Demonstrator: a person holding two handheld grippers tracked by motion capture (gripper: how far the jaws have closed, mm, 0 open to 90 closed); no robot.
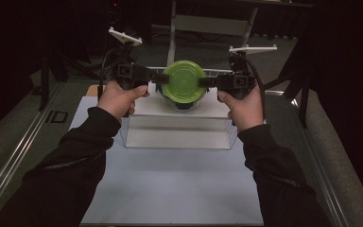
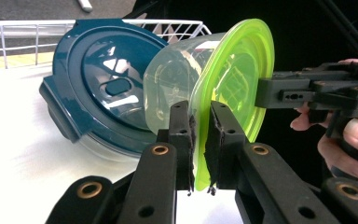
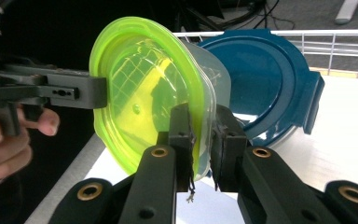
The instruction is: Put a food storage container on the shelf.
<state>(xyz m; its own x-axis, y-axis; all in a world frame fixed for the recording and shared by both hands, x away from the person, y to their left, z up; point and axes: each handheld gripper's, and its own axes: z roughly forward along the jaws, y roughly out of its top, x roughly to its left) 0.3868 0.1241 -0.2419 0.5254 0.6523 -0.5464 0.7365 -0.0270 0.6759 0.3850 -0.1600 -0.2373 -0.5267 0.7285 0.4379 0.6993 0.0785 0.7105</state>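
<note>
High view places the green-lidded container (image 1: 184,82) in mid-air above the white shelf (image 1: 179,108), held on edge, lid toward the person. Left gripper (image 1: 157,78) pinches the lid rim at 9 o'clock; right gripper (image 1: 209,82) pinches it at 3 o'clock, taking in the clear tub's lip as well. A blue-lidded container (image 2: 107,84) rests behind, against the wire rack (image 2: 28,28). Judgement: hold both pinches firm and level, moving the hands together, or the rim may slip

A dark studio: black curtains (image 1: 340,71) surround a white work table (image 1: 170,189).
</note>
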